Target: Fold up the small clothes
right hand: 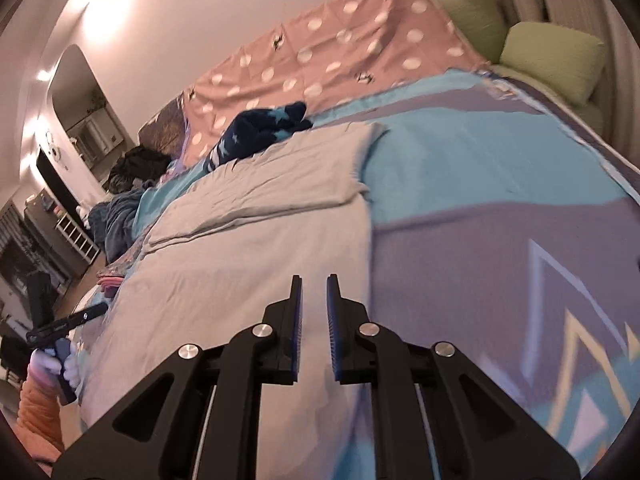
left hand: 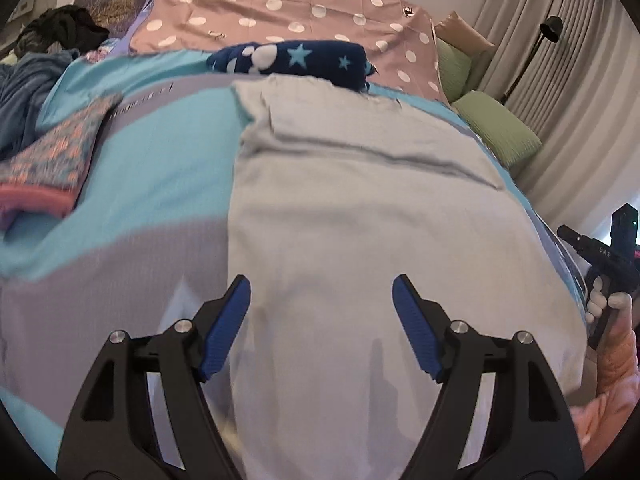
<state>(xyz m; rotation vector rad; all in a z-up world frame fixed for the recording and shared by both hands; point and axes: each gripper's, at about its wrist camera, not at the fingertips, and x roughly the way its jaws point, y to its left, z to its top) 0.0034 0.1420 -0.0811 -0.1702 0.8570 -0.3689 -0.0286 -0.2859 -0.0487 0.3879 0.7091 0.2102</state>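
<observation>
A light grey garment (left hand: 360, 208) lies spread flat on the blue and purple bedcover (left hand: 160, 168), its far end folded over. My left gripper (left hand: 321, 292) is open, its blue pads above the garment's near left part, holding nothing. In the right wrist view the same grey garment (right hand: 256, 240) stretches away to the left. My right gripper (right hand: 313, 292) hovers over its near right edge with the jaws nearly closed, a narrow gap between them and nothing in it. The right gripper's body also shows at the left view's right edge (left hand: 600, 256).
A dark blue star-patterned cloth (left hand: 296, 60) lies at the garment's far end. A floral garment with pink trim (left hand: 48, 160) lies left. Dark clothes (left hand: 64, 28) are piled far left. Green cushions (left hand: 496, 128) and curtains stand right. A pink dotted sheet (left hand: 280, 8) covers the back.
</observation>
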